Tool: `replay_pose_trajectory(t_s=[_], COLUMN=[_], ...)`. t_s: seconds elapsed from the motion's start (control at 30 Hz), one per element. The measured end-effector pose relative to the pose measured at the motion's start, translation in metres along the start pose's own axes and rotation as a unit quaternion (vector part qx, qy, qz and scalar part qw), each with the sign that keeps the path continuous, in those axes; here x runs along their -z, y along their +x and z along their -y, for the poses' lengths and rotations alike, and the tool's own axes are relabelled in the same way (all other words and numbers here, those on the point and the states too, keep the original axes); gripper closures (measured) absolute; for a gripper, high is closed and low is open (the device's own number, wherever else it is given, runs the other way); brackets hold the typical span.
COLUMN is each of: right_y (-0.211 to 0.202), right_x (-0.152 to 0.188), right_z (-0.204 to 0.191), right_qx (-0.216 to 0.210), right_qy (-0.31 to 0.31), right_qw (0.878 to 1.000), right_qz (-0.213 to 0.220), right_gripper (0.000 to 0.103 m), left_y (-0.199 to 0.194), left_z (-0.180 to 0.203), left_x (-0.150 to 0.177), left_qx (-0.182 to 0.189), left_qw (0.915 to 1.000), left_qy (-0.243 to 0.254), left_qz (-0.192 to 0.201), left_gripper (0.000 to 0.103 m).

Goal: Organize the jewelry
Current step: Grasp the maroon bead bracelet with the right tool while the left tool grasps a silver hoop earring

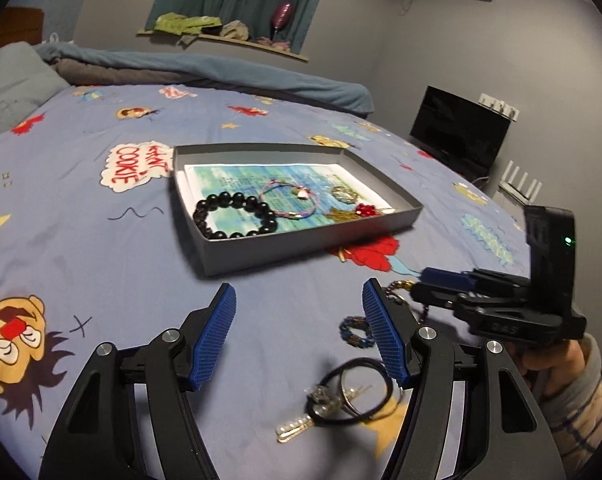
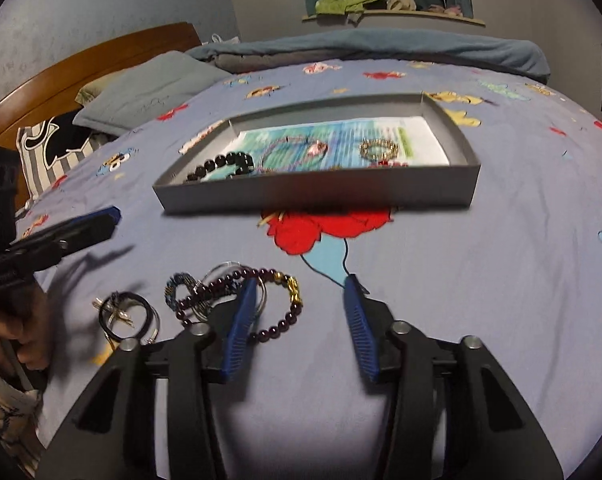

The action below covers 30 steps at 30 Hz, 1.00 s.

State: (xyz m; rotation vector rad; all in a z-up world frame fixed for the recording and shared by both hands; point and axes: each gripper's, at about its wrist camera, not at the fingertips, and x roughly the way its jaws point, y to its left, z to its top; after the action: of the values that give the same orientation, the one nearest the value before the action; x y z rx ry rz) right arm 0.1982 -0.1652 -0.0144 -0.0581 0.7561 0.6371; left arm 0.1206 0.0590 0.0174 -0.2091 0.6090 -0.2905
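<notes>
A shallow grey box (image 1: 205,240) (image 2: 317,196) lies on the bed and holds a black bead bracelet (image 1: 233,216), a pink cord bracelet (image 1: 289,200), a gold ring bracelet (image 2: 379,148) and a red piece (image 1: 365,210). Loose on the sheet lie a dark red bead bracelet with gold beads (image 2: 285,304), a small blue beaded ring (image 1: 355,332) (image 2: 179,286), and a black cord with a silver charm (image 1: 349,392) (image 2: 127,316). My left gripper (image 1: 299,328) is open above the sheet, empty. My right gripper (image 2: 301,324) is open, its left finger over the dark red bracelet.
The bed has a blue cartoon-print sheet (image 2: 481,264), a rolled blue blanket (image 1: 221,72) along the far side and pillows (image 2: 149,88) by the wooden headboard. A black monitor (image 1: 459,132) stands beyond the bed.
</notes>
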Motion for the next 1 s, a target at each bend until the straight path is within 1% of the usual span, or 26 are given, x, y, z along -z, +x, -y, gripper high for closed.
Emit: replay_pose_trajectory(t_s=[0.03,0.07,0.13,0.17,0.2,0.4,0.53,0.6,0.63,0.7,0.77,0.8,0.87,0.9,0.93,0.97,1.0], right_y=[0.001,0.002,0.004,0.004,0.003,-0.010,-0.019,-0.021,-0.023,-0.025,-0.026,-0.026,-0.026,-0.025,-0.025,-0.025,-0.025], right_x=[0.001,0.001,0.003,0.003,0.003,0.000,-0.003,-0.004,-0.004,-0.005,-0.005,-0.005,-0.004,-0.005,-0.005,-0.005,-0.005], right_z=[-0.001,-0.001,-0.001,-0.001,-0.001,0.008,0.024,0.035,0.040,0.050,0.056,0.057,0.058,0.057,0.057,0.056,0.054], right_qx=[-0.001,0.000,0.002,0.000,-0.002,0.006,0.023,0.034,0.039,0.042,0.040,0.040,0.038,0.039,0.041,0.043,0.043], right_qy=[-0.002,-0.003,-0.004,-0.003,-0.003,0.016,0.043,0.060,0.068,0.085,0.097,0.099,0.102,0.099,0.096,0.091,0.088], right_qw=[1.000,1.000,1.000,1.000,1.000,0.999,0.998,0.996,0.995,0.993,0.992,0.992,0.992,0.992,0.993,0.993,0.993], right_qz=[-0.001,-0.002,-0.006,-0.006,-0.004,0.030,0.050,0.057,0.060,0.064,0.065,0.065,0.065,0.064,0.064,0.063,0.063], right_gripper=[0.064,0.067,0.079,0.092,0.096,0.096,0.096,0.096,0.096,0.096,0.096,0.096,0.096,0.096,0.096,0.096,0.096], left_y=[0.000,0.001,0.002,0.004,0.005,0.005,0.009,0.015,0.018,0.029,0.041,0.047,0.058,0.063,0.068,0.071,0.074], left_z=[0.000,-0.001,-0.003,-0.003,-0.003,0.009,0.020,0.032,0.037,0.050,0.061,0.064,0.069,0.069,0.069,0.068,0.067], left_x=[0.001,0.002,0.004,0.005,0.005,0.007,0.006,0.004,0.003,0.001,0.000,0.000,0.000,-0.001,-0.001,-0.001,-0.001], left_qx=[0.001,0.001,0.004,0.005,0.005,0.010,0.015,0.018,0.019,0.019,0.014,0.014,0.012,0.012,0.012,0.012,0.015], left_qw=[1.0000,1.0000,0.9999,0.9999,0.9999,0.9996,0.9988,0.9978,0.9971,0.9948,0.9923,0.9913,0.9899,0.9895,0.9892,0.9892,0.9889], left_qy=[0.000,-0.001,-0.004,-0.006,-0.005,0.021,0.041,0.059,0.068,0.092,0.110,0.116,0.120,0.119,0.116,0.113,0.110], left_qz=[-0.001,-0.004,-0.010,-0.013,-0.015,-0.018,-0.022,-0.027,-0.029,-0.041,-0.054,-0.060,-0.074,-0.082,-0.089,-0.093,-0.099], left_gripper=[0.037,0.037,0.037,0.037,0.037,0.037,0.037,0.038,0.042,0.046,0.047,0.048,0.053,0.058,0.061,0.066,0.075])
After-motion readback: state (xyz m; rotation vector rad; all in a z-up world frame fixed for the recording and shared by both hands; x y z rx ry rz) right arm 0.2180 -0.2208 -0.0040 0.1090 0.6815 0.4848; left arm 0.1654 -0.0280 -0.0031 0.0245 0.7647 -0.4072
